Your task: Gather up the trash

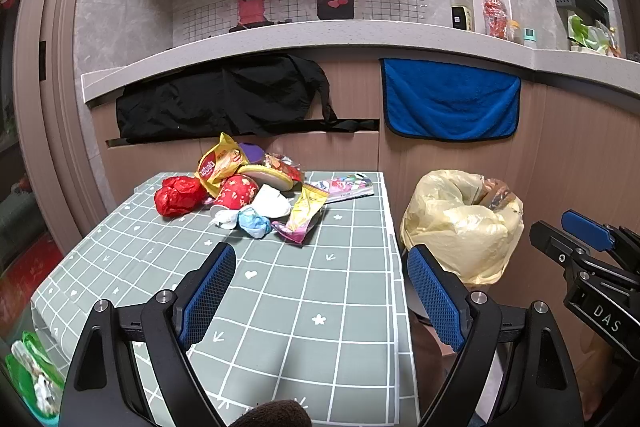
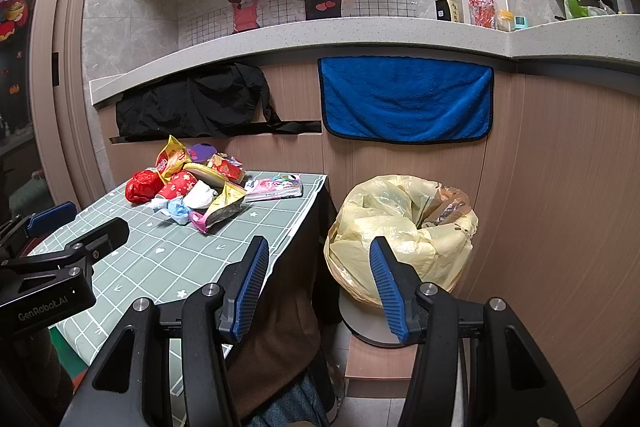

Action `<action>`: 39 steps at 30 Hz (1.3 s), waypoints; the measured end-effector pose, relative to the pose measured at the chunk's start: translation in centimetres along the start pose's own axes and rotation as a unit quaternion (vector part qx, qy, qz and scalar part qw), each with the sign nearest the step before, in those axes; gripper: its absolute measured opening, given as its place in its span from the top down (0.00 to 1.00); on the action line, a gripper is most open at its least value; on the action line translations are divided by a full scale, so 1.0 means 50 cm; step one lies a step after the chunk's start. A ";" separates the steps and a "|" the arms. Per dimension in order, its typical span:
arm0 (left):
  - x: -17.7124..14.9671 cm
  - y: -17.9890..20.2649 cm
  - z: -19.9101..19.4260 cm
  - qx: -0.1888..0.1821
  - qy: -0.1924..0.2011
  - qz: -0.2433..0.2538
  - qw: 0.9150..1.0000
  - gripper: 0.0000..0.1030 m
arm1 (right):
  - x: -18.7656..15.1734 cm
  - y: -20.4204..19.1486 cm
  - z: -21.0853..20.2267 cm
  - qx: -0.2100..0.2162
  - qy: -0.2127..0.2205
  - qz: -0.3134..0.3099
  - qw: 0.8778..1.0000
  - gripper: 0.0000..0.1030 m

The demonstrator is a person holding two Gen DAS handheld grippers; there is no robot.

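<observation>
Where wrappers heap, items overlap, bin bag contents unclear

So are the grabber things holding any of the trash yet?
No. The left gripper and right gripper are both open with nothing between their fingers. The trash pile lies untouched on the table.

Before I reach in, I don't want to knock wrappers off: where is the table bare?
Bare: the near half of the table, from the wrapper pile to the near edge, and the far-left corner beside the red bag. Crowded: the far middle, wrappers overlapping to the right edge by the bin.
</observation>
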State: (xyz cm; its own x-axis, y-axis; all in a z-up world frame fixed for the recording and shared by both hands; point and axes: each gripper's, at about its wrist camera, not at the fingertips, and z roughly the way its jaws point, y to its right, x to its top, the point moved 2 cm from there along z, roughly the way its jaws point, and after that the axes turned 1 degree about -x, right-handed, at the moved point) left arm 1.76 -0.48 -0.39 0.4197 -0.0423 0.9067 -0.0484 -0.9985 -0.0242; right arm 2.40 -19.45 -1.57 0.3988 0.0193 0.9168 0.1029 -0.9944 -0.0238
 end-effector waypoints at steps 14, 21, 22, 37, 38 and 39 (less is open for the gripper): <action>0.010 -0.034 0.032 0.009 -0.006 -0.022 1.000 0.15 | 0.010 -0.006 0.025 0.003 -0.007 -0.015 1.000 0.52; 0.028 -0.130 0.096 0.034 -0.008 -0.029 0.999 0.15 | 0.052 -0.038 0.098 0.038 -0.032 -0.025 0.998 0.52; 0.031 -0.154 0.110 0.037 -0.012 -0.035 0.999 0.15 | 0.060 -0.046 0.113 0.043 -0.036 -0.026 0.998 0.52; 0.018 -0.393 0.336 0.018 -0.070 -0.133 0.988 0.15 | 0.095 -0.213 0.454 0.157 -0.151 -0.037 0.975 0.52; 0.018 -0.396 0.343 0.016 -0.074 -0.131 0.989 0.15 | 0.093 -0.225 0.476 0.166 -0.159 -0.035 0.973 0.52; 0.016 -0.396 0.353 0.015 -0.079 -0.126 0.989 0.15 | 0.092 -0.236 0.498 0.170 -0.167 -0.034 0.971 0.52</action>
State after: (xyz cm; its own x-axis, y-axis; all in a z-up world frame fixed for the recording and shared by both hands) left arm 19.05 18.69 -6.60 0.5516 0.2051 0.8085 0.1011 -0.9786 0.1793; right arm 25.71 -5.03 -6.98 0.6471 0.1731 0.7425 0.4124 -0.8986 -0.1499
